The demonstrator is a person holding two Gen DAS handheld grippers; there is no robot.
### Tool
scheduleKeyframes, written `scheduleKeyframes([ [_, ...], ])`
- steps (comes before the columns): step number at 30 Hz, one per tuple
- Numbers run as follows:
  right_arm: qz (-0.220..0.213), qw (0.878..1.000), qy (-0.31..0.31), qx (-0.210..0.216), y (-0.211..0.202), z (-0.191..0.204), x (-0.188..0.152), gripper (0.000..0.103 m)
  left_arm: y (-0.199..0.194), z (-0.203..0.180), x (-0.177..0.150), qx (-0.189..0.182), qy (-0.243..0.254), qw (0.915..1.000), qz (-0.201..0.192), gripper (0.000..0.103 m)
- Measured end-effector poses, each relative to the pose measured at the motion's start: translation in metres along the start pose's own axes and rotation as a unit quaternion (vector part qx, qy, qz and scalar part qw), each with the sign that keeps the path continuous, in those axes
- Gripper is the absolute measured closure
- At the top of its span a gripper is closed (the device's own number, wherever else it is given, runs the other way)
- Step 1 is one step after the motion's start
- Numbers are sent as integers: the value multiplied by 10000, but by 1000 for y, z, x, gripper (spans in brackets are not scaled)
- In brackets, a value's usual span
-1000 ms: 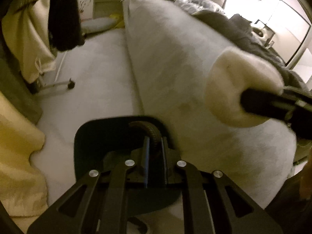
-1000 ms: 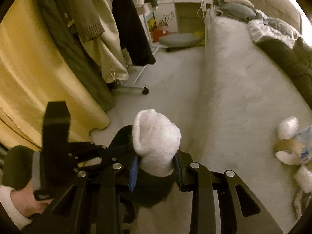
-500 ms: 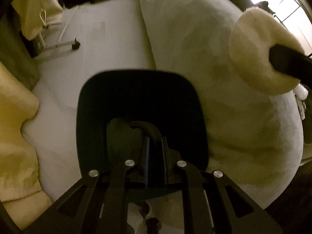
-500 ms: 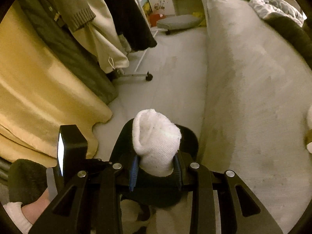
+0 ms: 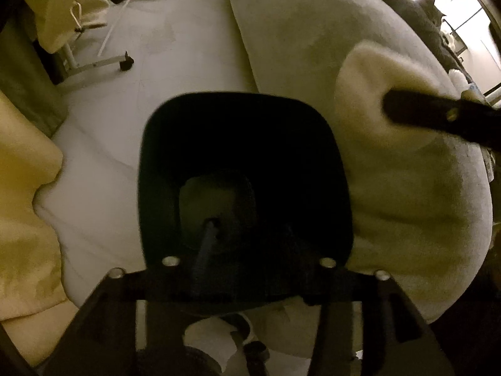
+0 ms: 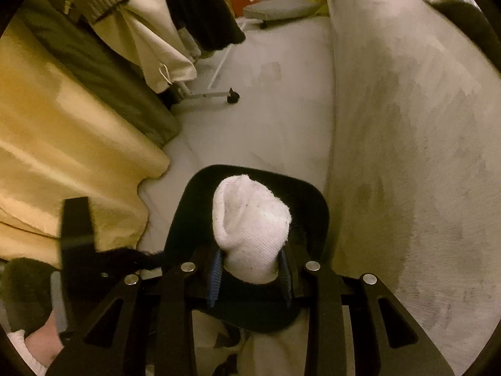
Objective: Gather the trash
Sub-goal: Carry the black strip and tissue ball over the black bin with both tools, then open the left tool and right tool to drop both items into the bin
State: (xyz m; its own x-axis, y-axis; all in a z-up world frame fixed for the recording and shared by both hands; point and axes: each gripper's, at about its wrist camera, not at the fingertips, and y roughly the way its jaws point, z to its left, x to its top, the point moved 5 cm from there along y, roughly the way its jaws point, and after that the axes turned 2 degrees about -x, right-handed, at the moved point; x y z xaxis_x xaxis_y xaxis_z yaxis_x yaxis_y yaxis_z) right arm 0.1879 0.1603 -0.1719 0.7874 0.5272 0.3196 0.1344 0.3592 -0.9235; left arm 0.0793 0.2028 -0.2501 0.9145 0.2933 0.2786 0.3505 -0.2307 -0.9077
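1. A white sock (image 6: 250, 232) is clamped between the two fingers of the right gripper (image 6: 250, 269), its rounded end sticking up and forward past the fingertips.
2. Directly beneath the sock a black bin (image 6: 310, 200) is seen, with the sock held over its open mouth and the bin's rim showing around it.
3. In the left wrist view the same black bin (image 5: 244, 144) fills the middle of the frame, and its dark inside is looked into from above.
4. The fingers of the left gripper (image 5: 247, 250) are spread apart, one at the bin's near left and one at its near right; whether anything lies between them cannot be told, as that part is dark and blurred.
5. In the left wrist view the sock (image 5: 360, 100) is seen to the right of the bin, held by the dark finger of the right gripper (image 5: 435, 119).
6. A pale bed (image 6: 407, 125) runs along the right side, next to the bin.
7. A yellow curtain (image 6: 62, 144) hangs on the left, and clothes (image 6: 150, 25) hang beyond it on a wheeled rack (image 6: 216, 94).
8. Pale floor (image 6: 266, 109) lies between the rack and the bed.
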Motion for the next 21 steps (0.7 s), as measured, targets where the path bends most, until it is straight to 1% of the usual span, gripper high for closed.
scheduleKeyframes([
  [4,91,9999,-27,-34,10,3,-1,71,-9,9,6,81,-19,9998,-155,45],
  [10,214,9997,-36,-92,24,7,4,70,-31,15,13,101,0,9988,-475,39],
  [17,403,9989,-106,-213,44,9,-1,70,-67,12,25,162,224,9941,-1046,39],
  [21,512,9983,-166,-244,53,13,-1,70,-92,9,31,141,320,9889,-1445,39],
])
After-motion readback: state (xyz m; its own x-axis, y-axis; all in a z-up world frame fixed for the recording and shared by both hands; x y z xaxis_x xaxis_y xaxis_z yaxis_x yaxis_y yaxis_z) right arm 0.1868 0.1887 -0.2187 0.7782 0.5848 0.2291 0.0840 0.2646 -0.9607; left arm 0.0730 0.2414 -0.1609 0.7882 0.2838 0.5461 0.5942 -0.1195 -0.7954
